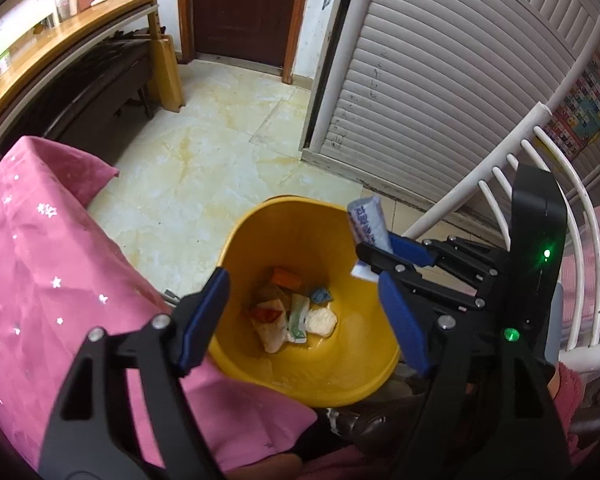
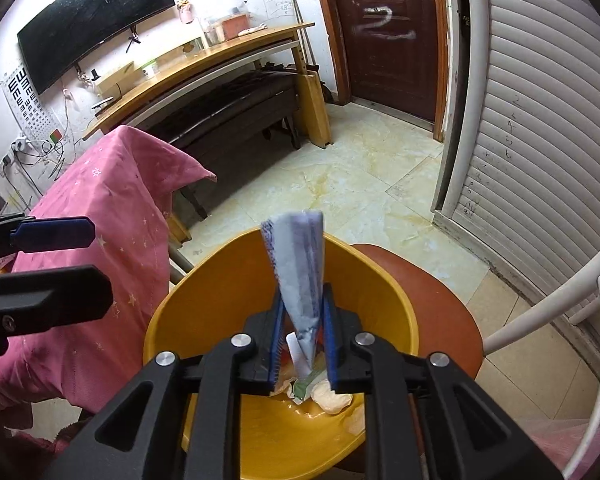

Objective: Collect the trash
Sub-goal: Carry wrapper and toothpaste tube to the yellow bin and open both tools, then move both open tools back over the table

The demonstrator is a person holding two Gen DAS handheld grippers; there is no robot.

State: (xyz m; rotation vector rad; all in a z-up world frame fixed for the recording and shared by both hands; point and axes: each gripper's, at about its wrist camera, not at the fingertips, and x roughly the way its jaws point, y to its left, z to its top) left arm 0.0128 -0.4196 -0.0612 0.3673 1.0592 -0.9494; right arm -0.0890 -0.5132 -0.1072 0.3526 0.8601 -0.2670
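Note:
A yellow bin (image 1: 332, 376) stands below both grippers and holds several pieces of trash (image 1: 292, 314). It also shows in the right wrist view (image 2: 380, 284). My right gripper (image 2: 302, 354) is shut on a pale blue-and-white wrapper (image 2: 300, 264) and holds it upright over the bin's opening. In the left wrist view that gripper (image 1: 374, 258) and the wrapper (image 1: 366, 220) hang at the bin's right rim. My left gripper (image 1: 304, 320) is open and empty, its blue pads either side of the bin.
A table with a pink starred cloth (image 1: 40, 272) stands left of the bin. A white louvred door (image 1: 440, 80) and a white curved rail (image 1: 540, 168) are on the right. A wooden desk (image 2: 204, 64) and a dark bench (image 2: 228, 108) stand beyond the tiled floor (image 1: 204, 168).

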